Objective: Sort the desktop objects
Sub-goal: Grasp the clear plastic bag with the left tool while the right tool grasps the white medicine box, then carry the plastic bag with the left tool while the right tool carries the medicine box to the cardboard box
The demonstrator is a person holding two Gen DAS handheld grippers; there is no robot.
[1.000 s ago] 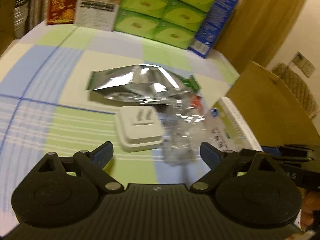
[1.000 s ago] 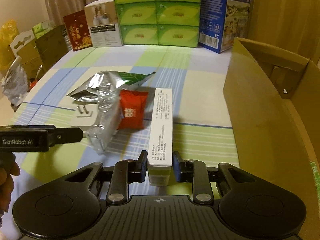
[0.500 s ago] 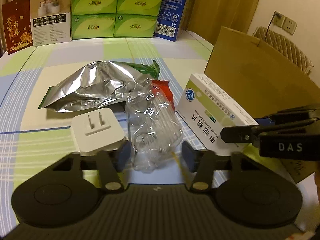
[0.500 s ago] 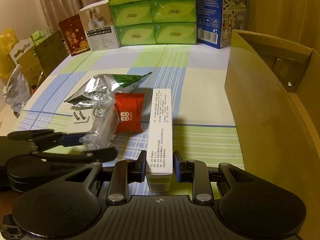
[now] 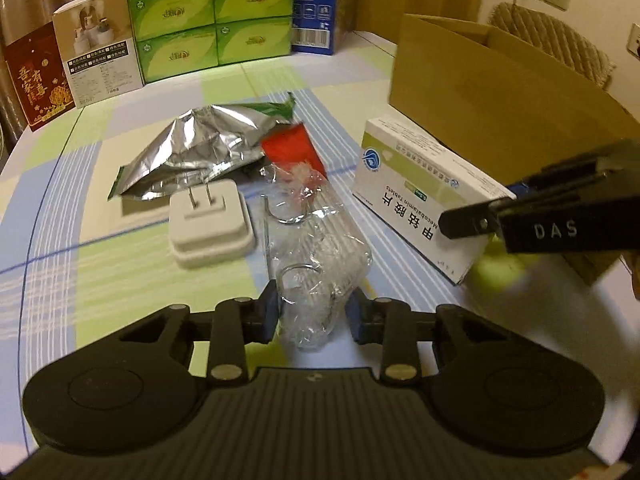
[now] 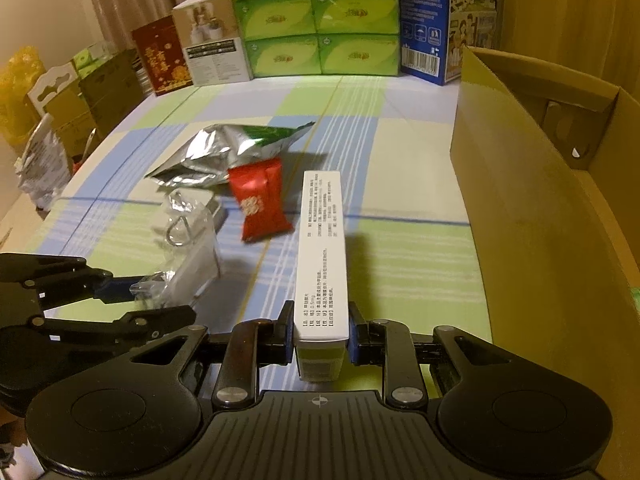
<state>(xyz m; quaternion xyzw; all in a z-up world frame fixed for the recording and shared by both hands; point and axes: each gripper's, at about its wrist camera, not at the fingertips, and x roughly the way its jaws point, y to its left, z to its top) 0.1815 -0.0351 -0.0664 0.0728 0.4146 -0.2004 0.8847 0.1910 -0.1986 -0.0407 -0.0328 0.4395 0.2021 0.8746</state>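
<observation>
Clamped between the blue pads of the right gripper (image 6: 319, 335), the white medicine box (image 6: 321, 256) is held by its near end and lifted, its shadow falling on the checked tablecloth (image 6: 416, 264) beneath, presumably so that it can be carried to the open cardboard box (image 6: 516, 216) just to its right. Left of the medicine box, the left gripper (image 5: 313, 314) is closed on the near end of a crumpled clear plastic bag (image 5: 316, 256), whose soft film is pinched where it bunches; whether the bag is fully clear of the cloth cannot be told. Beside the bag, further left of the medicine box, a white plug adapter (image 5: 210, 222) rests with its prongs up, untouched. Just beyond the bag, a red sachet (image 6: 260, 206) is seen tilted and blurred, and behind it a silver foil pouch (image 6: 224, 152) lies slack on the cloth. Open cloth is left ahead of the medicine box, and the cardboard box's near wall stands tall, so a further lift is judged necessary to clear its rim. Farthest off, green tissue boxes (image 6: 316, 20) are stacked at the table's back edge.
</observation>
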